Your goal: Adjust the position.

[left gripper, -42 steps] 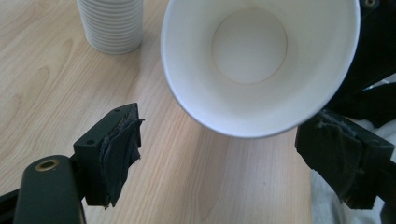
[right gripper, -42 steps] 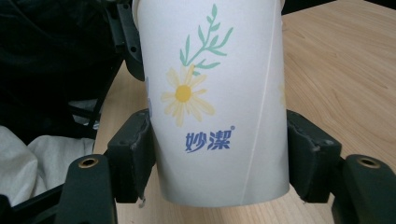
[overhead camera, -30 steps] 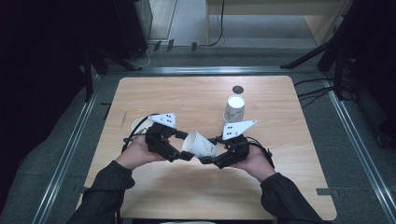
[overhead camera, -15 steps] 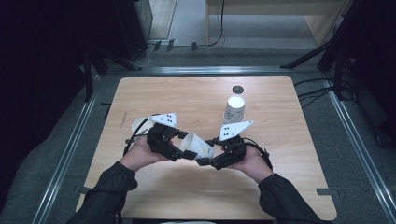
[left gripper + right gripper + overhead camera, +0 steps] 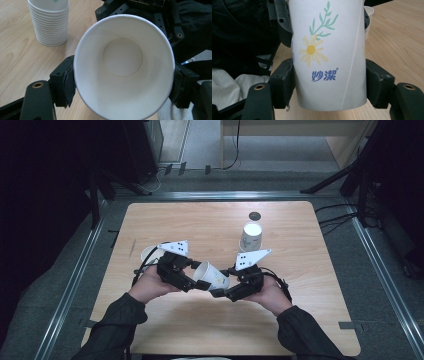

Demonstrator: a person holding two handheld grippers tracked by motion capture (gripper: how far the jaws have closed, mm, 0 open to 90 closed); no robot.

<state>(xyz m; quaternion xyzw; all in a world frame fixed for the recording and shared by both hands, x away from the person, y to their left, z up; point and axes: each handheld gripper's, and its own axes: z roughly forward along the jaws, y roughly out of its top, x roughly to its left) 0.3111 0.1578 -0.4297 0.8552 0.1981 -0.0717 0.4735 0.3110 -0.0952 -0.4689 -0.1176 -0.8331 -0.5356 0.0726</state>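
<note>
Evenly lit from above across the counter point(image 5: 310, 285), with dark, underexposed surroundings (floor nearly black). Soft shadows, no harsh glare. Slightly soft close-up focus in both gripper views.

Paper cup's point(image 5: 328, 53) rim and the stack's point(image 5: 50, 21) top, both cropped.

I see a matt paper cup point(image 5: 123, 67), smooth inside, black matt plastic jaws, and a pale wood-grain table point(image 5: 300, 320).
</note>
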